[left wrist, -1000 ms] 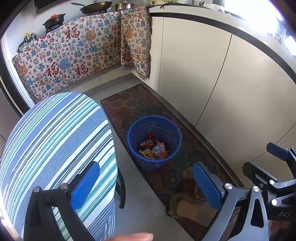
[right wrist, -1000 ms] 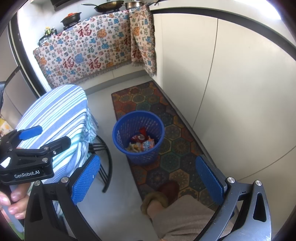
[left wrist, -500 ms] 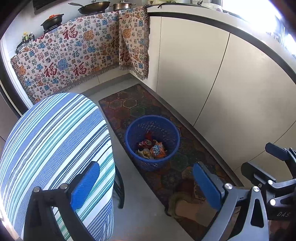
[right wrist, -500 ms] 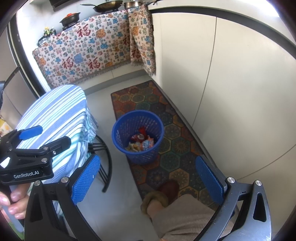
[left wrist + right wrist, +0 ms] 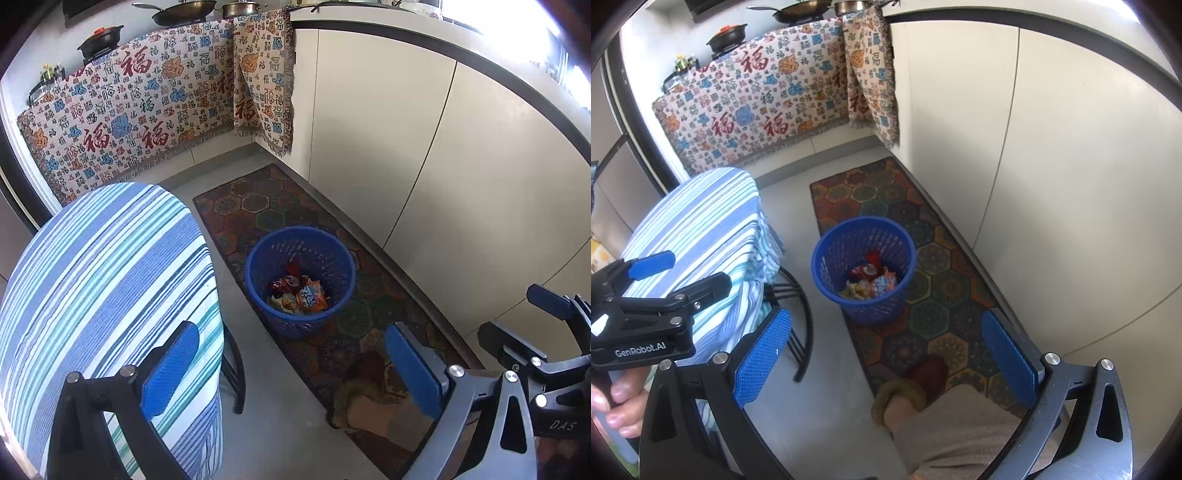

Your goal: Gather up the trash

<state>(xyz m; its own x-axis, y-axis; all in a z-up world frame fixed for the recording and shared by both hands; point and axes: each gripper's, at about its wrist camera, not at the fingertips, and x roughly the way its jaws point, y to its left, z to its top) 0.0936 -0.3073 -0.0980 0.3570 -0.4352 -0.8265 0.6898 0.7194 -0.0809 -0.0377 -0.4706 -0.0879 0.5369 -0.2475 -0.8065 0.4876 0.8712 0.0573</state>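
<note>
While both of my grippers hang above the kitchen floor, the crumpled red, orange and yellow snack wrappers (image 5: pixel 297 295) lie heaped at the bottom of the round blue perforated plastic wastebasket (image 5: pixel 300 258), which stands upright on the long hexagon-patterned floor runner (image 5: pixel 916 280). Nothing sits between the blue pads of my left gripper (image 5: pixel 291 373): its fingers are spread wide and released, with the basket farther ahead between them in the left wrist view. My right gripper (image 5: pixel 886 356) is likewise spread wide and holds nothing, its pads framing the floor and runner just short of the basket. From the right wrist view, the left gripper appears at the left edge over the table, with fingertips of my left hand (image 5: pixel 617 404) wrapped on its handle. Just left of the basket, apart from it, stands the round table draped in a blue, white and teal striped cloth (image 5: pixel 99 295), its black metal legs (image 5: pixel 798 306) on the grey floor. My foot in a maroon fur-trimmed slipper (image 5: pixel 916 380) rests on the near part of the runner. Cream cabinet doors (image 5: pixel 424 155) run along the right side of the runner. At the far wall, a red-character patterned fringed blanket (image 5: pixel 147 114) hangs over the counter, with dark pans (image 5: pixel 177 11) on top.
</note>
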